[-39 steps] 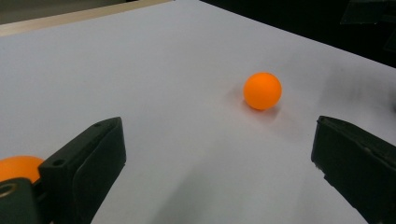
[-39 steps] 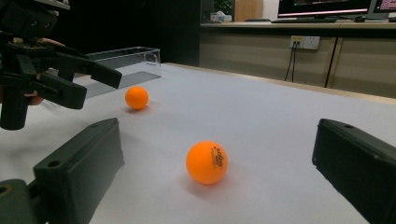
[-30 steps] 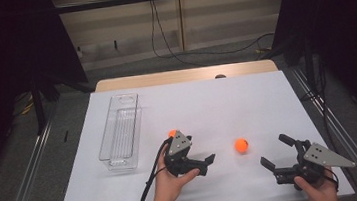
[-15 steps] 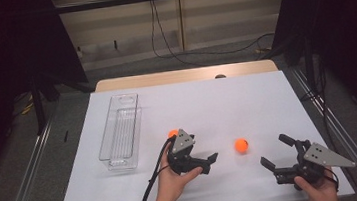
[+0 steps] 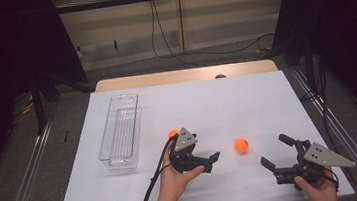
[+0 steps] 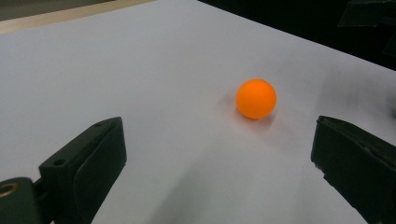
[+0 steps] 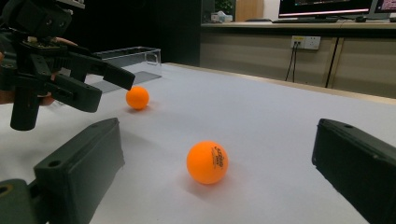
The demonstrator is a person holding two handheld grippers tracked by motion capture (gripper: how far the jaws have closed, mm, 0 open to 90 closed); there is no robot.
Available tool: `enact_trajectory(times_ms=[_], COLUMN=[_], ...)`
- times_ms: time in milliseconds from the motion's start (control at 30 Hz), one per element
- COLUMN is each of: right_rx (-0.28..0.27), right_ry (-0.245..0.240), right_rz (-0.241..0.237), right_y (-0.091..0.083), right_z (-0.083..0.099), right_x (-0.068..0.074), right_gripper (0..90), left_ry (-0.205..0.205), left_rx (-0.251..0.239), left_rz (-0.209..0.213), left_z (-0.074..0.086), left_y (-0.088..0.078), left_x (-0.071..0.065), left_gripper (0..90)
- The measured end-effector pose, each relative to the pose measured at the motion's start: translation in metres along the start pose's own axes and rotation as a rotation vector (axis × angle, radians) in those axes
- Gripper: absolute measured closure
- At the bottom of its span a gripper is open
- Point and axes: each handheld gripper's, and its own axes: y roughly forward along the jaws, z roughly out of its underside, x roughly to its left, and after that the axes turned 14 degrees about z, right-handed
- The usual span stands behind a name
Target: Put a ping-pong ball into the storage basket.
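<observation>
The tabletop (image 5: 246, 98) is covered by a white sheet that reaches nearly to its left, right and near edges; a strip of bare wood shows along the far edge. Most of the sheet lies bare, with wide room across the far half and the right side.

A clear tray (image 5: 119, 132) lies lengthwise on the left part of the sheet, well in from the left edge, its long walls running from far to near. Nothing shows inside it. The right tool's view has the tray (image 7: 133, 58) at the back, behind the left tool.

The left tool (image 5: 212, 159) sits near the middle, held low over the sheet, its jaws spread wide and pointing right. The right tool (image 5: 276, 151) is close to the near right corner, jaws also spread wide, pointing left and away from the person. Neither grips anything.

One ball (image 5: 241, 145) rests on the sheet between the two tools, apart from both, just beyond each tool's jaw tips. In the left tool's view it (image 6: 256, 98) lies ahead, right of centre. A second ball (image 5: 172, 133) lies just beyond the left tool, between it and the tray, partly hidden.
</observation>
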Motion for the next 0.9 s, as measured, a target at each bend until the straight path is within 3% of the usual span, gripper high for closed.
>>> enact_trajectory(times_ms=[900], right_rx=[-0.002], right_ry=[-0.011], right_rz=[-0.006], right_y=[-0.0001], right_z=[-0.0003], right_x=[0.0006], right_gripper=[1.6], left_ry=[-0.001], left_rx=[0.007], left_rz=[0.003], left_z=[-0.0033], left_y=[0.0085], left_x=[0.0021], left_gripper=[3.4])
